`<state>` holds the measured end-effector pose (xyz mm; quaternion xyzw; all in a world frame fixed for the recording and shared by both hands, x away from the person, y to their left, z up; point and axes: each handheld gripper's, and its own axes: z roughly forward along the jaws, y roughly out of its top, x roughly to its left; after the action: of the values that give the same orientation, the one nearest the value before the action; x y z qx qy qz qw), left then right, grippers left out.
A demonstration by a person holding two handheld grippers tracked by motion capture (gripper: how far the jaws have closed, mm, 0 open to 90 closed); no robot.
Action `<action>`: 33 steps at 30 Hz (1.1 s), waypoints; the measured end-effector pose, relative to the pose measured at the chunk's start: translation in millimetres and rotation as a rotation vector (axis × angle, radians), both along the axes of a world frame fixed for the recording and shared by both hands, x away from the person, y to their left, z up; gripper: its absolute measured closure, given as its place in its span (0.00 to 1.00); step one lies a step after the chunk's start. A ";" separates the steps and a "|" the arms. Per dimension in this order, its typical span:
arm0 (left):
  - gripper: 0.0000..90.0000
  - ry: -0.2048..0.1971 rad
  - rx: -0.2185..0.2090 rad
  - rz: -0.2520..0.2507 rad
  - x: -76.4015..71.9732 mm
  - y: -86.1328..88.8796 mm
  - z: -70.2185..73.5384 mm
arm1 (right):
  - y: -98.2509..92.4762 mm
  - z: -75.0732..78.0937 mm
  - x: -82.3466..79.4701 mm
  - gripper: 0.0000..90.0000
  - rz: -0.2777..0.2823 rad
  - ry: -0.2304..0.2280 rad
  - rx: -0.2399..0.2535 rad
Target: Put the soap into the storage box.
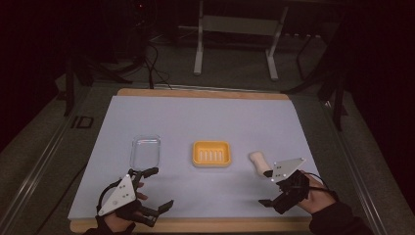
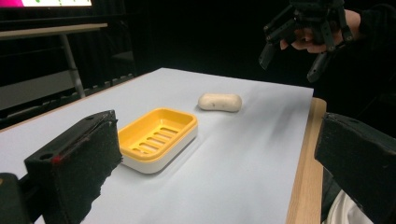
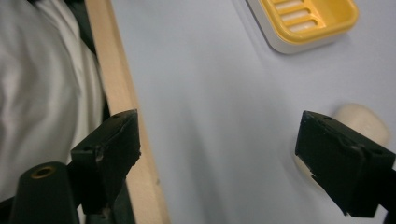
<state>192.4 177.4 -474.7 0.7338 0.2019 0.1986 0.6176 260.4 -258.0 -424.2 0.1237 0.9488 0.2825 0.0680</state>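
Cream soap bar lies on pale blue mat, at 3 o'clock of yellow soap dish. Right gripper, jaws wide, empty, hovers just at bar's 5 o'clock. Left gripper, jaws wide, empty, near clear lid.

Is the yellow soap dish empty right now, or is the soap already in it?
Empty. The soap dish shows only its bare slotted tray; the soap bar lies on the table beside it, apart.

Dim room w/ grey floor, white metal stand behind table, black cables at left
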 end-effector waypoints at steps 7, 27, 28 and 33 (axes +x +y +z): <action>0.01 0.000 0.004 -0.001 -0.3 -0.6 -0.3 | 3.4 -10.8 2.9 0.16 -0.031 0.053 -0.155; 0.01 0.007 0.018 0.000 0.9 -1.3 -1.2 | 1.0 -22.1 17.6 0.16 -0.221 0.174 -0.373; 0.01 0.007 0.019 -0.001 0.9 -1.3 -1.2 | 0.4 -22.7 18.1 0.16 -0.228 0.181 -0.381; 0.01 0.010 0.023 -0.003 1.2 -1.7 -1.4 | -1.9 -27.6 20.3 0.16 -0.276 0.212 -0.444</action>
<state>193.6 175.7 -476.1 0.7420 0.2015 0.1961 0.6085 280.6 -259.8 -451.7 0.2626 0.9635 0.0415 0.0317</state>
